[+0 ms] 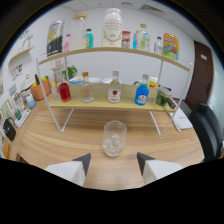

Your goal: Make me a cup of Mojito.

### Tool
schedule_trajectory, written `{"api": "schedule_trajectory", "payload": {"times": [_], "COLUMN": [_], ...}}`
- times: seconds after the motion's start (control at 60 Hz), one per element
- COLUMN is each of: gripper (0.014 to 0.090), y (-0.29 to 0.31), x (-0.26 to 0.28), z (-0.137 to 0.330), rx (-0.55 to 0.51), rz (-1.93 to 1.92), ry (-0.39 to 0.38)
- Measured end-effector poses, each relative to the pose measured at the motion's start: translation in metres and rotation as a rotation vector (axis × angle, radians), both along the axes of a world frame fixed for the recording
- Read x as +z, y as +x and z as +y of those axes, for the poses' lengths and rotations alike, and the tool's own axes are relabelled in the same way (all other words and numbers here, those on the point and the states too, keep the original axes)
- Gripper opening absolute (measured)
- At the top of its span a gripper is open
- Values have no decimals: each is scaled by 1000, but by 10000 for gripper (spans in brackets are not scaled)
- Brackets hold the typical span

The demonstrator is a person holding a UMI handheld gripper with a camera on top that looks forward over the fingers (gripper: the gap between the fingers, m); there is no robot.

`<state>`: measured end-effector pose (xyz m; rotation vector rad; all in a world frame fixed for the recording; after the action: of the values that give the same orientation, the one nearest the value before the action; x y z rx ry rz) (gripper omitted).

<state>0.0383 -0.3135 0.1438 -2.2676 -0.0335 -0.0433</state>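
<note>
Claw [113,161] hangs released over the wooden bench [60,145], fingers apart; the glass [114,138] with ice stands at twelve o'clock just ahead, bottles on the shelf [100,103] beyond.

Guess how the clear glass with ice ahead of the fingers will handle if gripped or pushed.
The glass looks rigid and smooth-walled, so probably slippery and breakable under a hard squeeze. It stands upright on the wooden table, wide enough to slide rather than tip. Ice at the bottom likely steadies it. The hand-held gripper is open, short of it.
</note>
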Motion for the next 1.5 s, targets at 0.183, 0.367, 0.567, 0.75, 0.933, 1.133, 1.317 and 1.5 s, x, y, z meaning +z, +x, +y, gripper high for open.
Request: {"api": "schedule_trajectory", "payload": {"times": [0.183,0.367,0.567,0.75,0.933,1.133,1.317,1.5], "gripper": [859,864,864,865,825,660,412,185], "y": [21,75,125,152,167,183,182,181], "x": [-17,-17,26,51,48,29,25,22], "z": [-24,-34,16,81,127,151,161,163], "rx": [-1,-43,-56,-56,-46,-50,-58,-51], "rz": [-1,2,-14,7,19,23,47,51], "ry": [-68,-105,-24,45,49,8,-18,-34]}}
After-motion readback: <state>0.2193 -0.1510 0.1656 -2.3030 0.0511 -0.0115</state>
